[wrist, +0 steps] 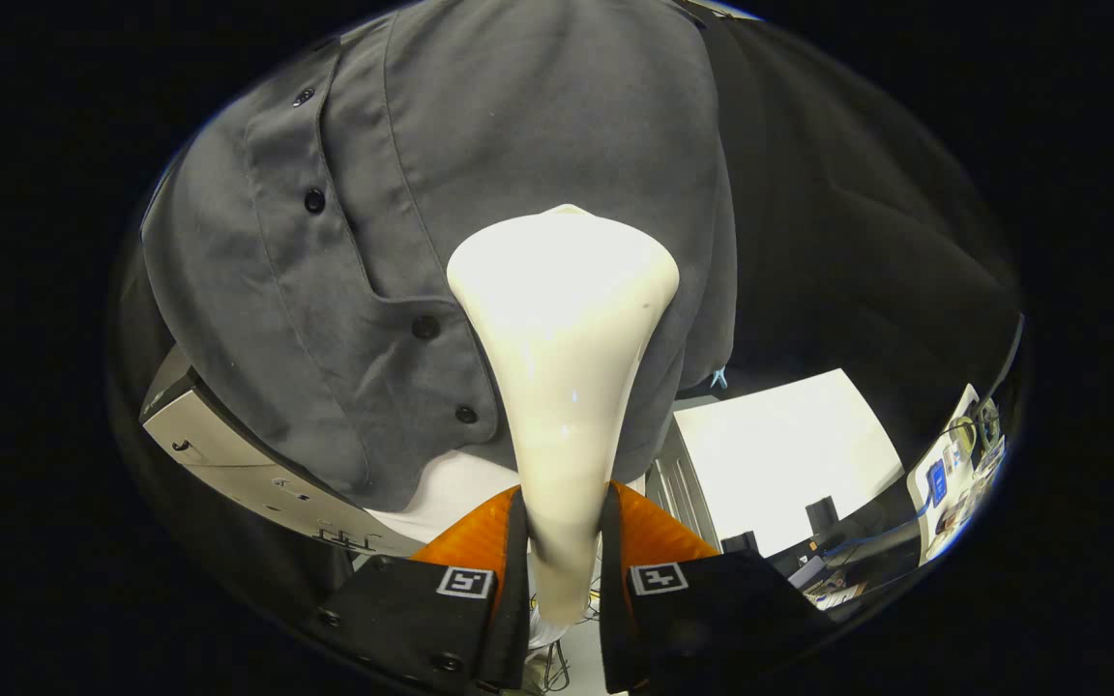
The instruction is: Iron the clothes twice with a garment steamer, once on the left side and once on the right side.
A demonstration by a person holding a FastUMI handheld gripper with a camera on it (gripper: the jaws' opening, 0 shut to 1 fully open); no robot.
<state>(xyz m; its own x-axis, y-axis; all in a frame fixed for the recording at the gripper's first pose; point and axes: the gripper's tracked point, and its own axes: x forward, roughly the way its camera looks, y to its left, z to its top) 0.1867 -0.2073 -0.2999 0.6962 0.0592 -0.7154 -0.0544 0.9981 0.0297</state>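
I have the gripper (565,541) pinching the steamer (562,329) by its narrow neck: both fingers (509,570) press against it, one on each side, with the handle running down between them toward me. From that grip the steamer rises away from me and flares into a wide, pale head, which sits well ahead of the fingertips and faces the shirt (480,193). The head looks to be against the cloth or very close to it, though from behind I cannot tell whether it truly touches. The shirt is grey and hangs beyond the steamer, spreading to both sides of it; the head lies over the part to the right of the placket. The placket (364,290) runs down the shirt left of the head, carrying a row of dark buttons (314,201), the lower ones just beside the steamer's neck. The shirt's hem ends a little above my fingers, with something white showing beneath it. To the right of the shirt hangs the dark booth cloth (857,242), in soft folds. Low on the left, behind the shirt's edge, I see a pale metal cabinet (228,454) with a small handle. Low on the right, past the right finger, there is a bright white panel (779,454), and further right a cluttered desk (953,474) with cables and small items too blurred to name.
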